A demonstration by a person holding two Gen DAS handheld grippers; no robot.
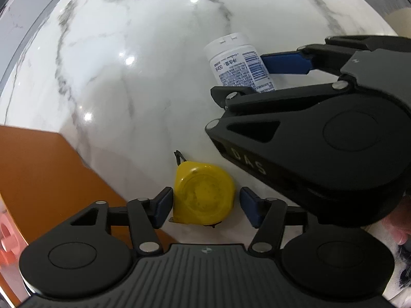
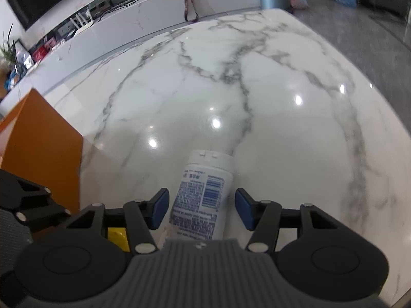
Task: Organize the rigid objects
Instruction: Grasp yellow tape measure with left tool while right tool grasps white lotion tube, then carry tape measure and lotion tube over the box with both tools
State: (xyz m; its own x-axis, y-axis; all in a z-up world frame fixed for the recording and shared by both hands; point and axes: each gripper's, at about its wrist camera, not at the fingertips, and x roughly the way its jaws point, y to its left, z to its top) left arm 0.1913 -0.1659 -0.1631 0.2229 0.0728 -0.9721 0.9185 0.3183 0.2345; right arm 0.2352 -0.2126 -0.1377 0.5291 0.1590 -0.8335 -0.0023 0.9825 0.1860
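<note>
A yellow tape measure (image 1: 203, 195) lies on the white marble table (image 1: 128, 64), between the blue pads of my left gripper (image 1: 205, 208). The left pad sits at its edge and a gap shows at the right pad, so the gripper is open. A white bottle (image 2: 203, 192) with a blue printed label lies on its side, cap pointing away. My right gripper (image 2: 202, 209) straddles it with a small gap at each pad, open. The left wrist view shows the same bottle (image 1: 239, 61) inside the right gripper (image 1: 246, 77). A corner of the tape measure (image 2: 118, 237) peeks out under the right gripper's left finger.
An orange box (image 1: 38, 174) stands at the left, close to the tape measure, and its wall (image 2: 43, 138) also shows in the right wrist view. A pink object (image 1: 7, 241) lies beyond it. A long counter (image 2: 128, 23) runs behind the table. A hand (image 1: 400, 225) shows at the right edge.
</note>
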